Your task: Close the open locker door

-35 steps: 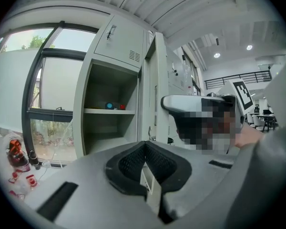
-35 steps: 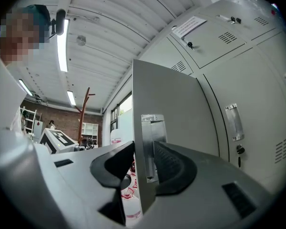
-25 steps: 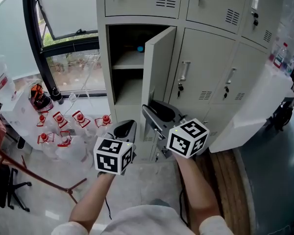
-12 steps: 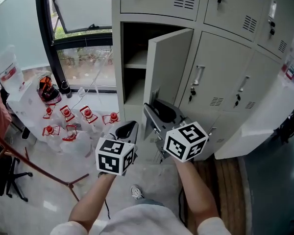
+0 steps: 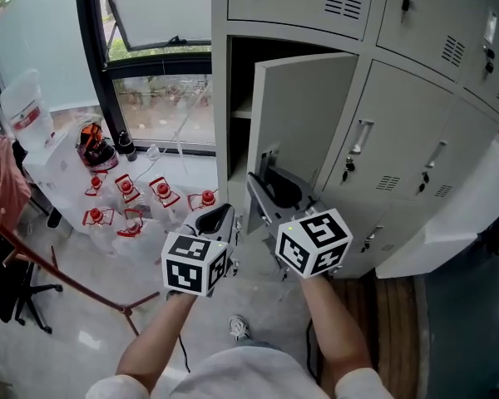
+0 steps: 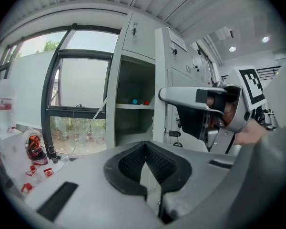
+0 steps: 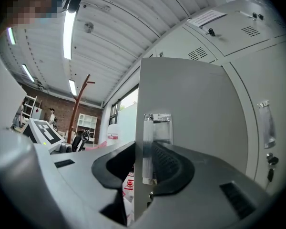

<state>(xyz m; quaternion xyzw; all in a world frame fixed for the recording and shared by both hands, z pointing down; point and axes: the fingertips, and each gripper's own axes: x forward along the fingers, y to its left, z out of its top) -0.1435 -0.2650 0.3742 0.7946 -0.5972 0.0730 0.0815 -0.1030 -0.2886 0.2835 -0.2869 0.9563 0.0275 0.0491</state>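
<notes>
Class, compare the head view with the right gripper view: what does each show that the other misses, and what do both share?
Only the head view shows the shelf inside the open locker and the person's forearms. Only the right gripper view shows the ceiling light and the handle on the door's outer face. Both show the open door, the closed lockers beside it, and the right gripper, whose jaws are closing with the door's edge between them.

White sleeves [image 5: 116, 386], black-and-white marker cubes [image 5: 194, 263] — grey casings
</notes>
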